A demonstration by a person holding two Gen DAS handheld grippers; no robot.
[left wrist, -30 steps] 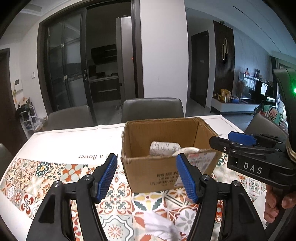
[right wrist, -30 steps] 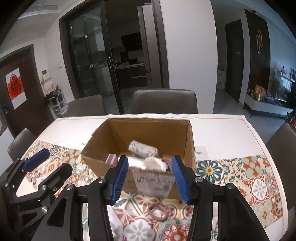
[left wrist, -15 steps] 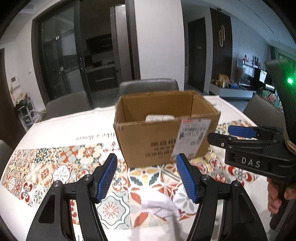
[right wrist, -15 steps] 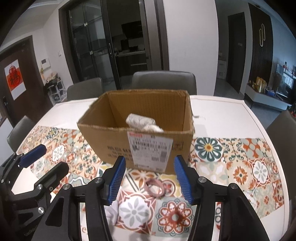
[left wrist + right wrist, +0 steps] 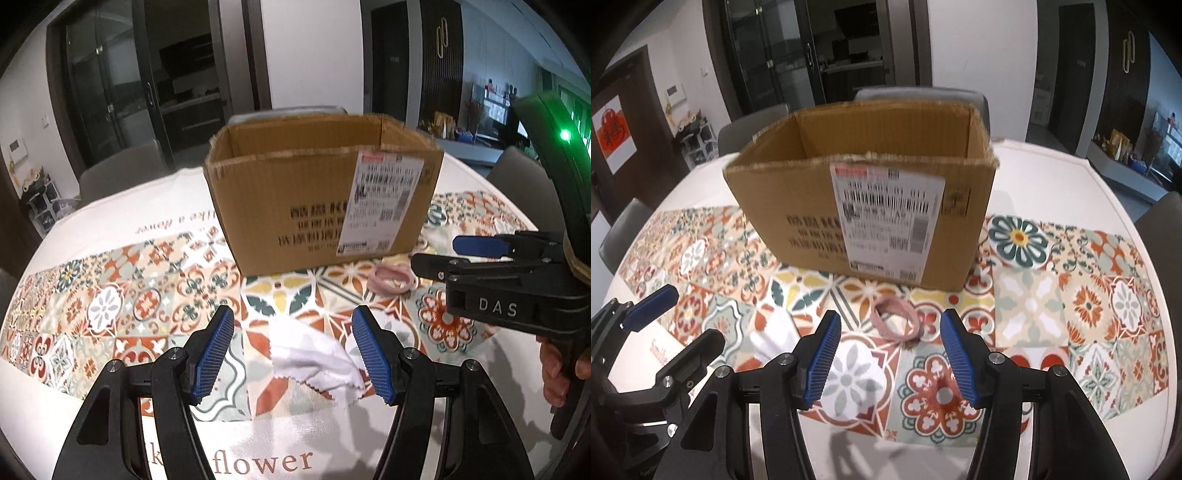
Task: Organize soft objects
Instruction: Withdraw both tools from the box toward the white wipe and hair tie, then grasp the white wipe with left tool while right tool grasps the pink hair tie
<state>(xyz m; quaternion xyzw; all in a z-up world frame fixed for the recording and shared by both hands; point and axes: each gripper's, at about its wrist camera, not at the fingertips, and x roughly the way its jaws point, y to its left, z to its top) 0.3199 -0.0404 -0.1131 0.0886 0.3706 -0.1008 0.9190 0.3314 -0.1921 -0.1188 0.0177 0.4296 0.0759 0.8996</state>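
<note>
An open cardboard box stands on the patterned tablecloth; it also shows in the right wrist view. Its inside is hidden from here. A white cloth lies crumpled on the table between my left gripper's open jaws; in the right wrist view it lies left of my fingers. A pink hair tie lies just ahead of my open, empty right gripper; it also shows in the left wrist view. The right gripper appears at the right of the left view.
The table is white with a tiled floral runner. Grey chairs stand behind the box and at the sides. Glass doors and a dark doorway lie beyond.
Both grippers have pulled back from above the box and dropped toward the table. The box contents have gone out of sight; the cloth and hair tie now lie close ahead.
</note>
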